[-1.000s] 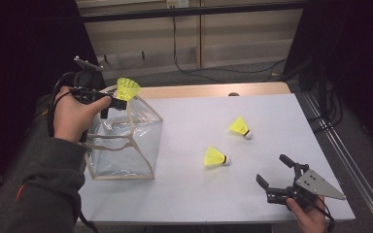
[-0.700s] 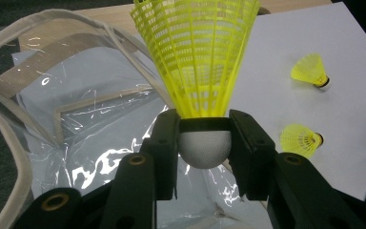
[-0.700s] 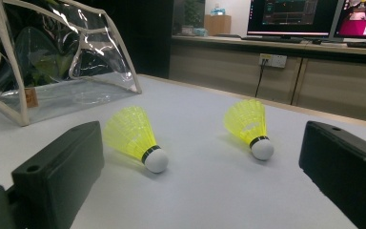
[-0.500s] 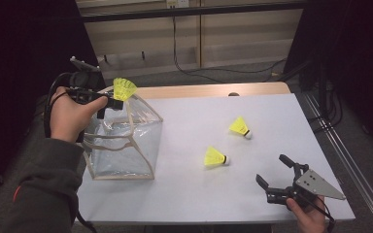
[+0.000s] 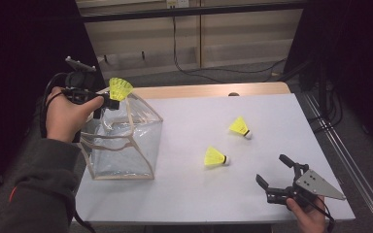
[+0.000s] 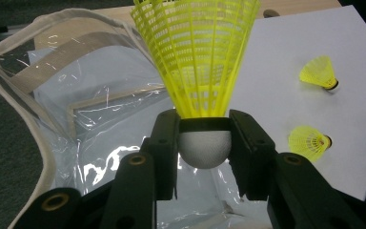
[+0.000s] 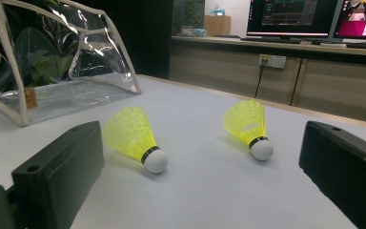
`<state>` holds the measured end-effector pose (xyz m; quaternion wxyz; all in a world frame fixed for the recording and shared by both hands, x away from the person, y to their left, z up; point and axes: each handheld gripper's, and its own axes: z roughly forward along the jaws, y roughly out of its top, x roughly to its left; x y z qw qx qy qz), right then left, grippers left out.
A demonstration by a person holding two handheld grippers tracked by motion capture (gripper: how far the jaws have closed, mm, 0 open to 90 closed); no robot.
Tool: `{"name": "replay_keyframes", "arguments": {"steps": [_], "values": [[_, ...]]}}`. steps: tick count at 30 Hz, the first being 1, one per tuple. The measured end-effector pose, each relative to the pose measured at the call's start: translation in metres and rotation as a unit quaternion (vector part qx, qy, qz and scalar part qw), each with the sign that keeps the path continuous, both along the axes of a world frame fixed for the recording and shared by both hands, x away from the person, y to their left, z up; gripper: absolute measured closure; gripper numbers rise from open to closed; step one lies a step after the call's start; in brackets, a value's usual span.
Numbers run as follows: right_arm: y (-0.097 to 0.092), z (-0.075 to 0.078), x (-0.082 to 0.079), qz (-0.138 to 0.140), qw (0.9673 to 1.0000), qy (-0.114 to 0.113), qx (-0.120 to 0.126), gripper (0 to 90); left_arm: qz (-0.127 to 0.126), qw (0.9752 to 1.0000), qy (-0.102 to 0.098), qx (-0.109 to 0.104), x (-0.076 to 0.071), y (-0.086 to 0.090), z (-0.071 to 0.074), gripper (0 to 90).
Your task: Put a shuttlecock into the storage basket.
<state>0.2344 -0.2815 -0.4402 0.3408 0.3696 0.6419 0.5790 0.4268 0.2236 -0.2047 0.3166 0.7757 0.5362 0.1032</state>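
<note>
Shuttlecock in yellow sat clamped by its white cork between the left tongs, skirt pointing away from them, right over the clear bag beneath. Right tongs stood wide apart with nothing between them, low over the worktop; two more shuttlecocks lay just ahead of them.

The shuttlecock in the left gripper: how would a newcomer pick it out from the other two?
Find the clear plastic bag at the table's left. Above its open top, the left gripper clamps a yellow plastic shuttlecock by its white cork. It alone is off the table, skirt up.
</note>
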Motion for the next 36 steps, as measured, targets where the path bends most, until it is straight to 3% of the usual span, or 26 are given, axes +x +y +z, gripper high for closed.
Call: {"name": "replay_keyframes", "arguments": {"steps": [36], "values": [[-0.001,0.001,0.0,-0.001,1.0,-0.001,0.004,0.9,0.025,0.9995,0.011,0.013,0.001,0.022,-0.015,64.9]]}}
